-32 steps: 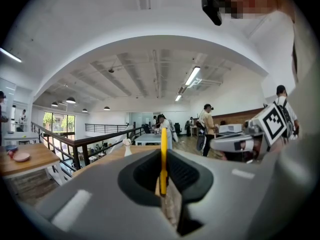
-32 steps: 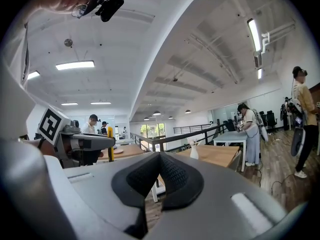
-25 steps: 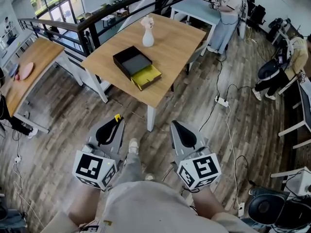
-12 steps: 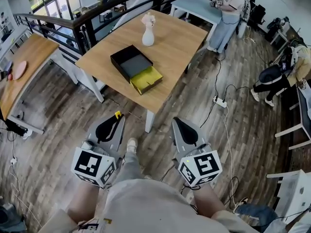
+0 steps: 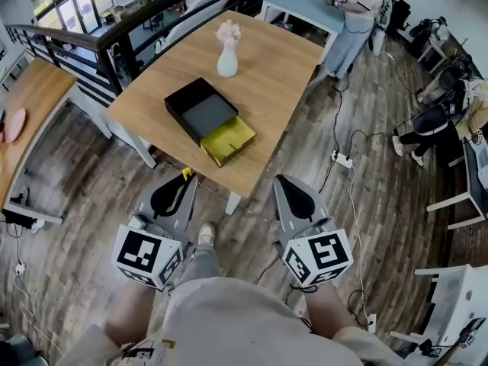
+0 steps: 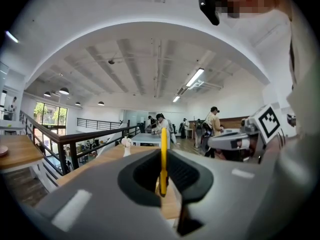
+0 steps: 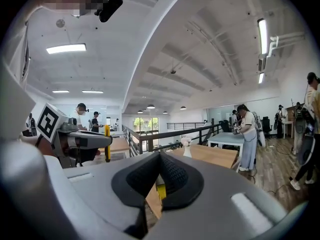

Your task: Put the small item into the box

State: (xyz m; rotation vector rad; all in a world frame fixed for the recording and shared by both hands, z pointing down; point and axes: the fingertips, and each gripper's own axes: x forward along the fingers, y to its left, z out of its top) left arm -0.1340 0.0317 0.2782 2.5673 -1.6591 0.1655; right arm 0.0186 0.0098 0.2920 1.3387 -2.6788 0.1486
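A black box (image 5: 200,109) lies on the wooden table (image 5: 278,67), with a yellow tray (image 5: 228,139) open at its near end. My left gripper (image 5: 183,178) hovers over the floor just short of the table's near edge. It is shut on a small thin yellow item (image 6: 163,156), which stands upright between the jaws and shows as a yellow tip (image 5: 185,174) in the head view. My right gripper (image 5: 284,181) is held level beside it, shut with nothing in it (image 7: 160,156). Both point toward the table.
A white vase (image 5: 227,62) with pale flowers stands beyond the box. A black railing (image 5: 114,40) runs behind the table. A second wooden table (image 5: 27,113) is at left. Cables and a power strip (image 5: 341,158) lie on the floor at right. People stand at a far table (image 5: 305,6).
The table with the box has come nearer and slid down-left in the head view. Both grippers keep the same pose and hold.
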